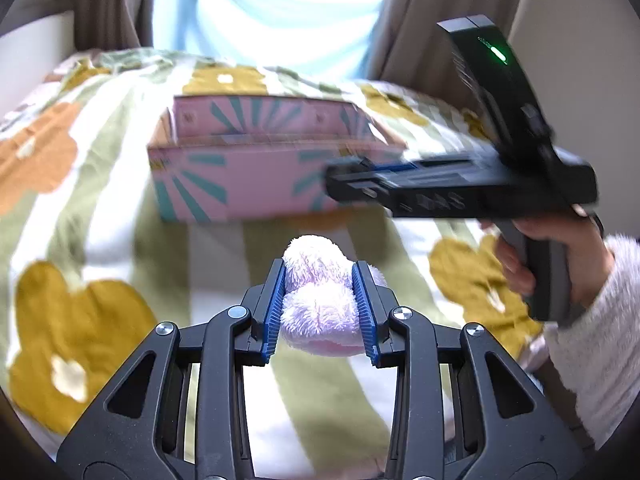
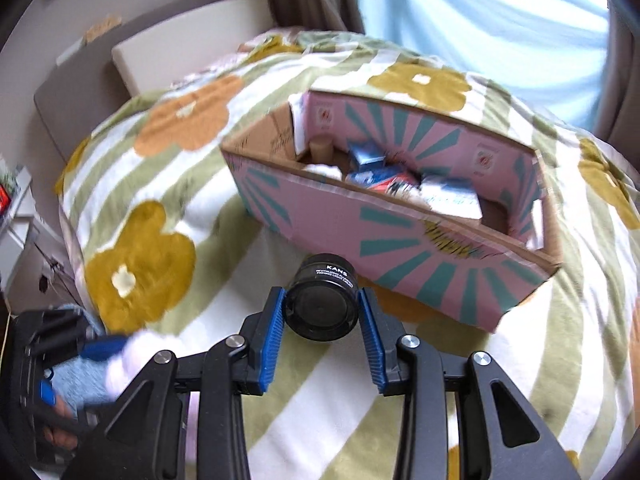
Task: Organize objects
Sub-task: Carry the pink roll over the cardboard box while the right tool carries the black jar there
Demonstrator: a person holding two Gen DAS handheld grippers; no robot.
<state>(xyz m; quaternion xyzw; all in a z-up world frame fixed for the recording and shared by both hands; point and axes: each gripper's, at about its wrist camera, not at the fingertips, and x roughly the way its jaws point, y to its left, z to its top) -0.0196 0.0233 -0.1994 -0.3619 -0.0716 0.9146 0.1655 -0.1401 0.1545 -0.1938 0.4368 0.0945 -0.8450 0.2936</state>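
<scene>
**Both tools loaded, box just ahead**

Left wrist view: the left tool (image 1: 320,300) was clenched on a fluffy pale-lilac plush toy (image 1: 320,292), its blue pads (image 1: 276,312) pressed into the pile on both sides. The toy hung above the flower-print duvet (image 1: 80,152) on the bed, short of the pink-and-teal cardboard box (image 1: 228,184). The right tool (image 1: 344,186) crossed in from the right, in front of the box's near wall, blurred with motion.

Right wrist view: the right tool (image 2: 322,312) gripped a black cosmetic jar (image 2: 322,304) (its label reads KANS) across its round body, near the box's (image 2: 400,252) front wall. The box was open and already held cartons and a tube, with bare floor visible at its right end.

Risks, as I judged them: the jar's smooth round side could roll or slip between the pads if the grip eased early. The two tools were converging on one opening and could collide. The soft duvet gave the box poor footing, so a nudge to its wall might tip it.
</scene>
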